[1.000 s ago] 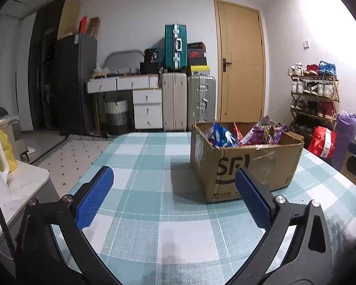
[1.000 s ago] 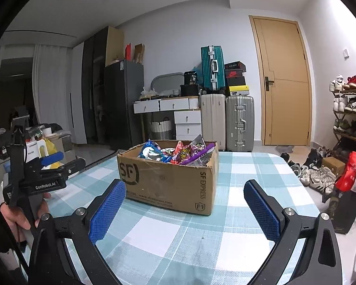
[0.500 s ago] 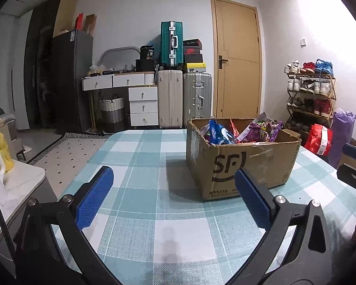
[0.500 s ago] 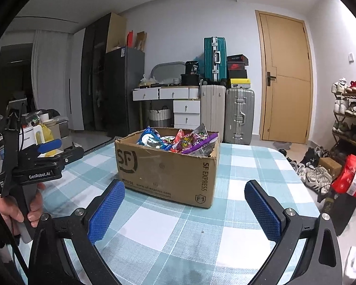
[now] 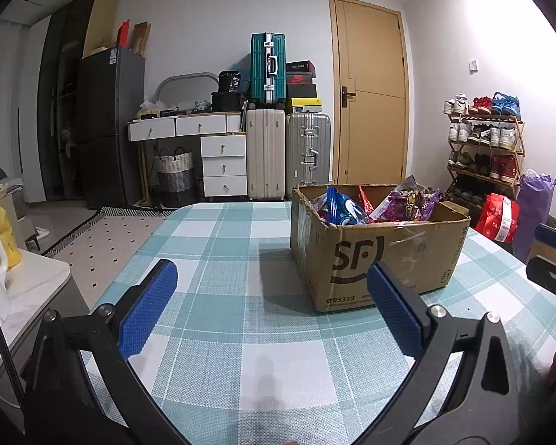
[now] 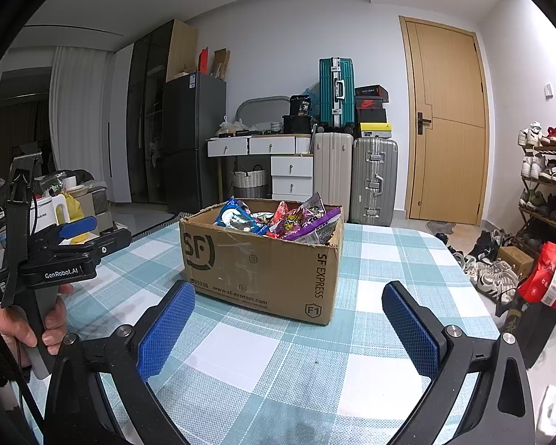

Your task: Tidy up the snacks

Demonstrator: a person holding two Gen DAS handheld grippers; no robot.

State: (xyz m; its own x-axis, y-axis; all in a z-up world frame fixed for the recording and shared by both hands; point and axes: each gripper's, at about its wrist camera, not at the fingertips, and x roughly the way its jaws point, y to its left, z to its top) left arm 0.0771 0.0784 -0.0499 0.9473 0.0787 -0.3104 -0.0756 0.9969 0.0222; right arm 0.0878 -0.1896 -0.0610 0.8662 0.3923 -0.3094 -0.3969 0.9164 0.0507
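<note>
Left gripper [image 5: 270, 309] spread wide over checked tablecloth [image 5: 222, 259].
SF cardboard box [image 5: 378, 256] ahead-right, snack packets [image 5: 374, 205] inside; nothing gripped.

teal-white checked tablecloth [image 5: 241, 333], brown box [image 5: 381, 259]

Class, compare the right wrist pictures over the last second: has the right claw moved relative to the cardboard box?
Yes. The cardboard box now looks larger and nearer between the open right claw, so the claw has advanced slightly toward it.

1 cardboard box [image 6: 263, 259], 3 suitcases [image 6: 374, 180], 1 door [image 6: 446, 126], 1 woven basket [image 6: 250, 181] and 2 grippers [image 6: 289, 319].
</note>
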